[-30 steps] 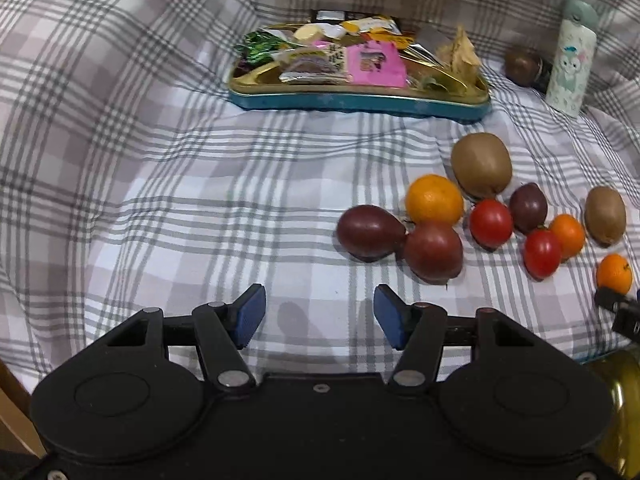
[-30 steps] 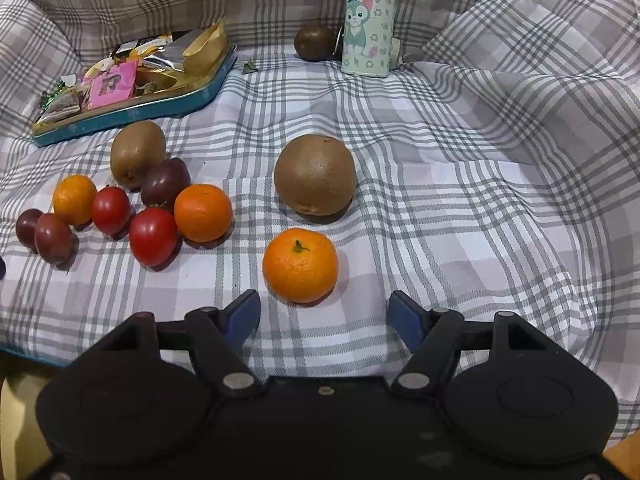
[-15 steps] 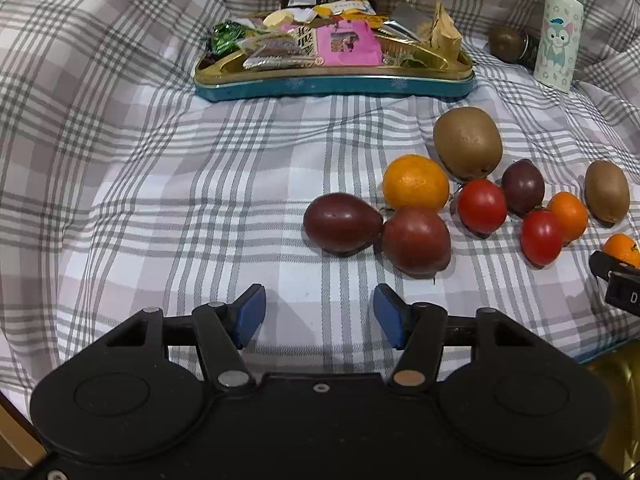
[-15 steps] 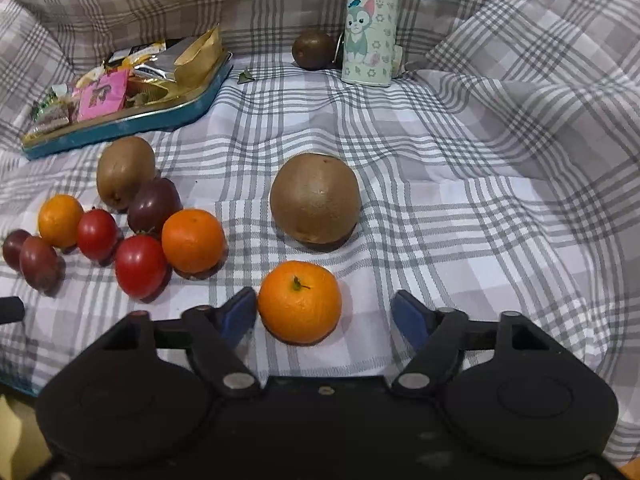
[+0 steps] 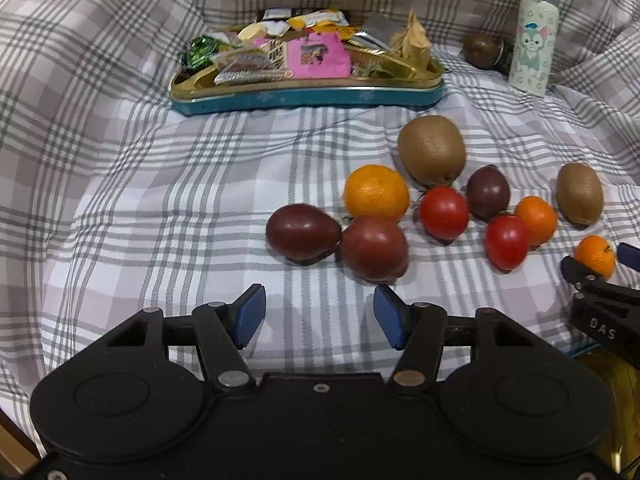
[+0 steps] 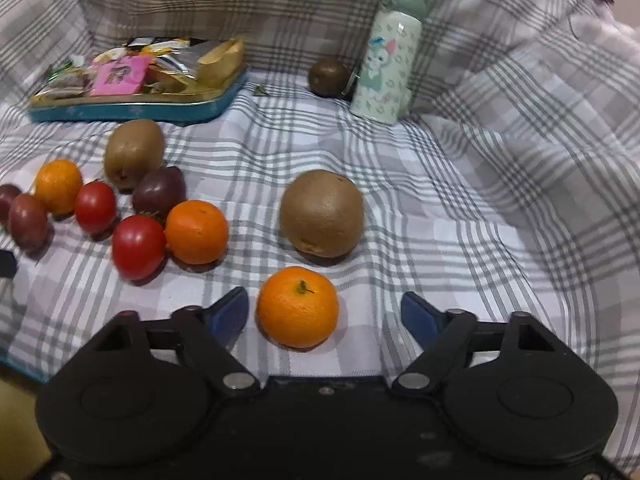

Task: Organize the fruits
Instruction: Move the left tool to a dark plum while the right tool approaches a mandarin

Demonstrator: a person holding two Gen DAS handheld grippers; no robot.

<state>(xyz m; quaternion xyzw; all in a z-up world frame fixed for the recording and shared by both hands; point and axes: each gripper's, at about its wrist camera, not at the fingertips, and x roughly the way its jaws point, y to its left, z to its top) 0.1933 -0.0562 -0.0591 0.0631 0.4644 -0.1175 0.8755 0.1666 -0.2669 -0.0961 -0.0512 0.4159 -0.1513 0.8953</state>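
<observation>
Fruits lie on a plaid cloth. My right gripper (image 6: 324, 312) is open, its blue pads on either side of a small orange (image 6: 297, 306), nearer the left pad, not touching. Behind it sits a kiwi (image 6: 322, 213). To the left lie another orange (image 6: 196, 231), two tomatoes (image 6: 138, 246), a dark passion fruit (image 6: 159, 191) and a second kiwi (image 6: 134, 153). My left gripper (image 5: 319, 317) is open and empty, just in front of two purple fruits (image 5: 303, 231) (image 5: 374, 248); a large orange (image 5: 376, 192) sits behind them. The right gripper shows at that view's right edge (image 5: 600, 280).
A teal tin tray (image 5: 308, 98) full of snack wrappers stands at the back. A pale green cartoon bottle (image 6: 386, 60) stands at the back right with a dark round fruit (image 6: 329, 77) beside it. The cloth rises in folds around the sides.
My right gripper has moved forward so the small orange now sits between its open pads. My left gripper has drifted a little, the purple fruits shifting in its view. Both stay open.
</observation>
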